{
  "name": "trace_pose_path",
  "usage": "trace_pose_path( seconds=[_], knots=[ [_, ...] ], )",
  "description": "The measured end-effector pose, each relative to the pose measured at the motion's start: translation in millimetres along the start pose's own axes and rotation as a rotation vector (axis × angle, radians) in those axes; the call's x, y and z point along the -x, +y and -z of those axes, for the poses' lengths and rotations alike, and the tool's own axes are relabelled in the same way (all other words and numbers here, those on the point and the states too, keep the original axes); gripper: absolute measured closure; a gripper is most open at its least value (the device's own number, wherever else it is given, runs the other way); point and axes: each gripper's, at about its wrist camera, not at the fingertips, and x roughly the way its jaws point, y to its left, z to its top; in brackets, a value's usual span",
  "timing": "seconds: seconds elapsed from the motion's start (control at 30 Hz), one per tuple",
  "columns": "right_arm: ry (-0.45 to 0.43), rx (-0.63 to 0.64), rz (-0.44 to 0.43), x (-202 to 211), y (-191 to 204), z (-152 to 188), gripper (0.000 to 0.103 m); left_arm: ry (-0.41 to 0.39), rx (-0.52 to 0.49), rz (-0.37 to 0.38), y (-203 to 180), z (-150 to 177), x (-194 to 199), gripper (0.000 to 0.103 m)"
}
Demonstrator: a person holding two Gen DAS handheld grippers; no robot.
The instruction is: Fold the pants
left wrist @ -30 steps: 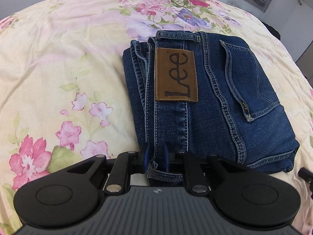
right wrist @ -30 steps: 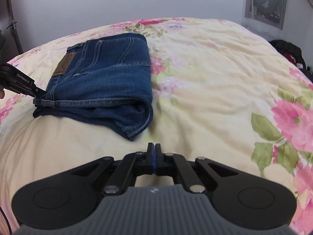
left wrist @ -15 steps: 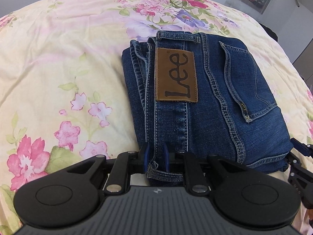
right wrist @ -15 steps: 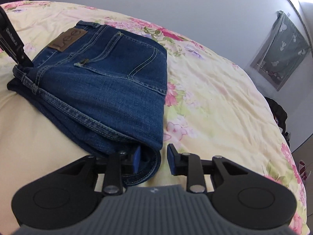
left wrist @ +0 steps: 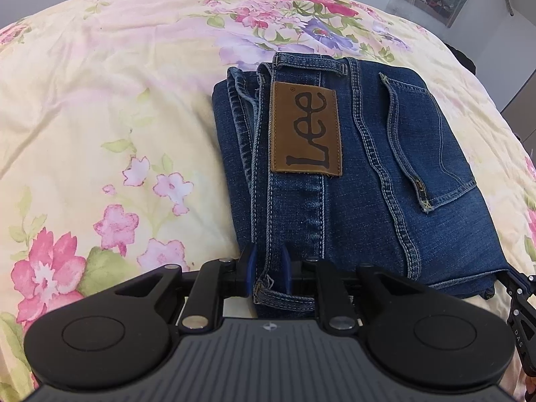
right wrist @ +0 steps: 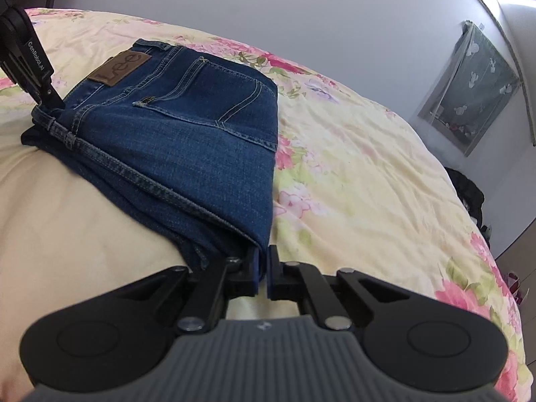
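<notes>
The blue jeans [left wrist: 368, 174] lie folded into a compact rectangle on the bed, brown Lee patch [left wrist: 306, 130] up. My left gripper [left wrist: 268, 273] is shut on the waistband at the near left corner of the jeans. In the right wrist view the jeans [right wrist: 187, 140] fill the left half. My right gripper [right wrist: 263, 273] is shut on the folded fabric at the near right corner. The left gripper shows there at the far left [right wrist: 50, 98], on the waistband corner. The right gripper's tip shows at the left wrist view's right edge [left wrist: 516, 288].
A yellow floral bedspread [left wrist: 100, 117] covers the bed all around the jeans. A grey wall and a hanging grey cloth [right wrist: 469, 90] are behind the bed. Dark items [right wrist: 469, 194] lie beyond the bed's right edge.
My right gripper moved in from the open bedspread to the jeans' near right corner, opened, then shut on the fabric. The left gripper kept its hold on the waistband.
</notes>
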Motion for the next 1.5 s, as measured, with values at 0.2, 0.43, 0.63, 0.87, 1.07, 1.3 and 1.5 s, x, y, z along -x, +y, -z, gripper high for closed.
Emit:
trace_pose_path(
  seconds=[0.2,0.43,0.63,0.87,1.07,1.3,1.5],
  knots=[
    [0.095,-0.079,-0.012,6.5,-22.6,32.0,0.103,0.010,0.012,-0.006,1.4,3.9,3.7,0.081],
    [0.096,-0.174,-0.077,22.1,-43.0,27.5,0.103,0.031,0.037,-0.009,7.3,14.6,19.3,0.081],
    [0.042,-0.277,-0.162,28.3,-63.1,-1.6,0.098,-0.009,0.003,-0.019,10.1,0.1,46.7,0.070],
    [0.020,-0.503,-0.359,-8.7,-90.5,-54.0,0.050,-0.060,0.059,0.025,20.3,-20.4,37.3,0.035],
    [0.104,-0.707,-0.477,-79.6,-106.9,-67.5,0.050,-0.064,0.064,0.065,21.5,-26.9,15.9,0.023],
    [0.174,-0.876,-0.610,-143.1,-115.8,-70.0,0.049,-0.068,0.172,0.220,51.4,-26.3,-15.1,0.014],
    [0.173,-0.953,-0.732,-174.9,-118.1,-62.3,0.056,-0.120,0.283,0.394,74.3,-24.1,-36.8,0.007]
  ],
)
